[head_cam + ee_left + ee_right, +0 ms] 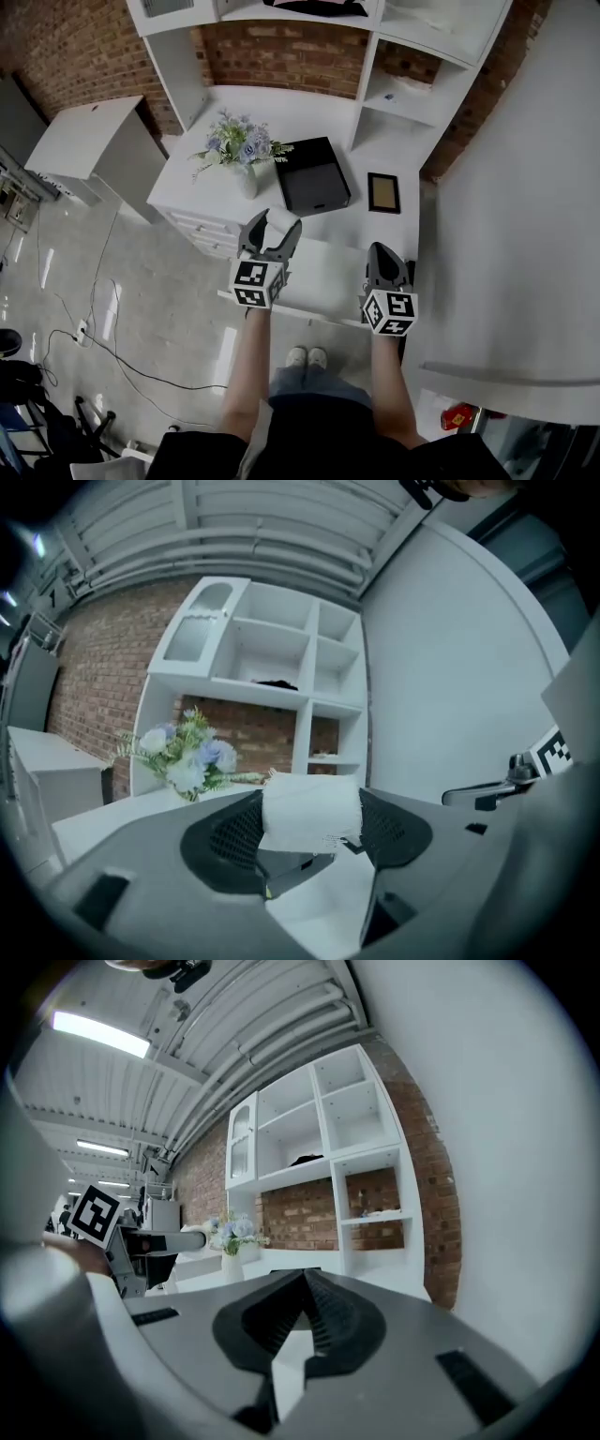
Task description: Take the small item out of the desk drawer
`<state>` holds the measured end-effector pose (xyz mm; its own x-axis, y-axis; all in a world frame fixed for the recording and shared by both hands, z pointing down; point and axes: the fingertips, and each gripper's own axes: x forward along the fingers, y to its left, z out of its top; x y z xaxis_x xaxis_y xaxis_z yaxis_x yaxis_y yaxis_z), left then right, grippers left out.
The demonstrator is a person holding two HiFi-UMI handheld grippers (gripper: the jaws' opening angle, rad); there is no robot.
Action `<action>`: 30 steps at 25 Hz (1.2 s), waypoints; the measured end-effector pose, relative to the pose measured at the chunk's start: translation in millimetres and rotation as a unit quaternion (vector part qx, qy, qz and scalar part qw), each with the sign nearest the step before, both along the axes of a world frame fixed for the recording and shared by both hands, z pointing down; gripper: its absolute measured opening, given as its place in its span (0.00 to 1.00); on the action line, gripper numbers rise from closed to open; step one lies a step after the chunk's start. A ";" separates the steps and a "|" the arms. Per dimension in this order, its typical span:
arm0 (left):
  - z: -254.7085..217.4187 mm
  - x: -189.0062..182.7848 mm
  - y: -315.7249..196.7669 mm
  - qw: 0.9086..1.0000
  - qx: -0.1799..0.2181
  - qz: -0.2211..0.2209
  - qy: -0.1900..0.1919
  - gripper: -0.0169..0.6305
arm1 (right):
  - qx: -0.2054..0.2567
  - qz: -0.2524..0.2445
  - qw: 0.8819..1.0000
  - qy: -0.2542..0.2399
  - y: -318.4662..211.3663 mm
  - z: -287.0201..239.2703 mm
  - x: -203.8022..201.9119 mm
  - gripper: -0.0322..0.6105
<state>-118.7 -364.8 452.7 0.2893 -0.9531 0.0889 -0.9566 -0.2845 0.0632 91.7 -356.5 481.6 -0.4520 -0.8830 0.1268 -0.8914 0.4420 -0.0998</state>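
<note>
A small white roll of tissue [309, 810] sits clamped between the pads of my left gripper [309, 822], held up in the air. In the head view the same white roll [279, 222] shows at the left gripper [273, 230], above the front of the white desk [225, 192]. My right gripper [305, 1302] has its ribbed pads meeting at the tips with nothing between them; it hovers at the desk's front right [383, 255]. A white pulled-out drawer panel [323, 277] lies below both grippers.
On the desk stand a vase of pale blue and white flowers [240, 150], a black open box [313, 175] and a small dark picture frame [383, 192]. White shelving [412, 84] backs the desk against a brick wall. A large white panel [525, 216] rises at the right.
</note>
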 end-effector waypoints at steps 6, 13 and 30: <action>-51.8 19.0 15.1 0.998 0.062 0.015 0.014 0.48 | 0.054 0.023 0.998 -0.007 6.3 -47.5 13.5 0.05; -74.8 31.2 30.8 0.995 0.092 0.027 0.006 0.48 | 0.086 0.033 0.996 -0.007 16.8 -68.7 20.4 0.05; -66.6 36.7 47.4 0.996 0.080 0.039 0.011 0.48 | 0.090 0.040 0.995 0.001 35.6 -71.0 23.2 0.05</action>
<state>-81.9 -317.4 386.0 0.3634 -0.9290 -0.0694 -0.9300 -0.3662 0.0319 114.8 -320.9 410.6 -0.3796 -0.9244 -0.0367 -0.9245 0.3806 -0.0237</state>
